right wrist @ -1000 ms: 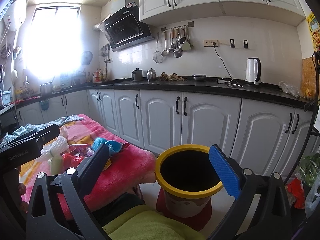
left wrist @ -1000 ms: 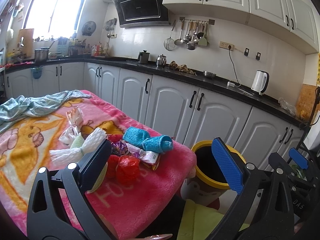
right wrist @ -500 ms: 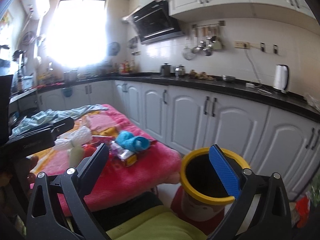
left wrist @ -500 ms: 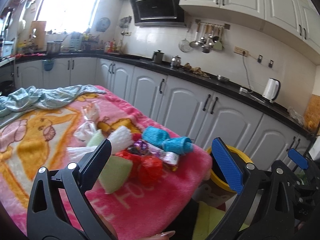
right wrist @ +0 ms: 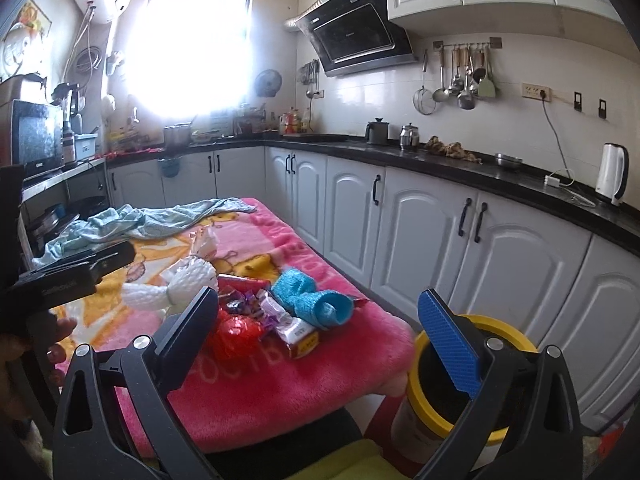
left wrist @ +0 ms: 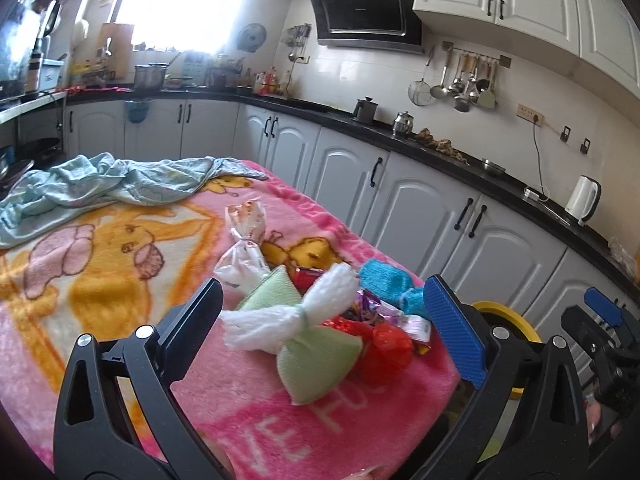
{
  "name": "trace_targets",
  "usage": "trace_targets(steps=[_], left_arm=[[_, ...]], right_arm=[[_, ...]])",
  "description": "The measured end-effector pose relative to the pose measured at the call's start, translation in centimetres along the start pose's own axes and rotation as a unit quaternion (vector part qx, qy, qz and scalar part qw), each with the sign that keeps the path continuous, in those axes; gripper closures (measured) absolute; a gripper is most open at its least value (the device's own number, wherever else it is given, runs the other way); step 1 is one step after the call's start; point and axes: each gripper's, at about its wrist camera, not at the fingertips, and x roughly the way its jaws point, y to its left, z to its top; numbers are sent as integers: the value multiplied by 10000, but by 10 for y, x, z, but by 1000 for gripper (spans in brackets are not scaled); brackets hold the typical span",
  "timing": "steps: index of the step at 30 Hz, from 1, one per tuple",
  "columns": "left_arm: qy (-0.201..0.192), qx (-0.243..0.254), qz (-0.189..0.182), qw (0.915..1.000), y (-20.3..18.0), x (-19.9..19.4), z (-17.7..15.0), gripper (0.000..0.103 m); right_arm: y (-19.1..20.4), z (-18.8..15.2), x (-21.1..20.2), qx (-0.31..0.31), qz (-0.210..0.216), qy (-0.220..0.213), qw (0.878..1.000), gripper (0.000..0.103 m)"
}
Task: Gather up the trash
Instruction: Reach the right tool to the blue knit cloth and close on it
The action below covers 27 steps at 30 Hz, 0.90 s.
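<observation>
Left tool (left wrist: 320,328) (agape) above white foam netting (left wrist: 288,316)

My left wrist camera looks forward and slightly down between its own two fingers, close over the pink blanket (left wrist: 120,280) and the trash pile (left wrist: 320,320). My right wrist camera sits further back and to the right, facing the same pile (right wrist: 272,316) and the window (right wrist: 188,40). Both views share the blanket, the yellow-rimmed bin (right wrist: 508,332) and the cabinets (right wrist: 420,232).
</observation>
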Motion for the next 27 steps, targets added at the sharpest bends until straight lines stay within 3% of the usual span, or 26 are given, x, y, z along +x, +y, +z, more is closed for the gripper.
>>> trace_targets(steps=[8, 12, 23, 27], left_arm=[[-44, 79, -69, 9999, 7, 10, 19, 11], [13, 318, -287, 9991, -2, 23, 29, 11], [858, 916, -646, 9900, -12, 85, 24, 12], [1186, 1043, -716, 9849, -11, 103, 22, 18]], right_arm=[[1, 15, 48, -39, 58, 187, 9998, 5], [-7, 17, 81, 90, 133, 566, 9983, 5], [-17, -5, 156, 448, 503, 1449, 9872, 6], [-19, -10, 174, 517, 570, 1739, 9818, 25]])
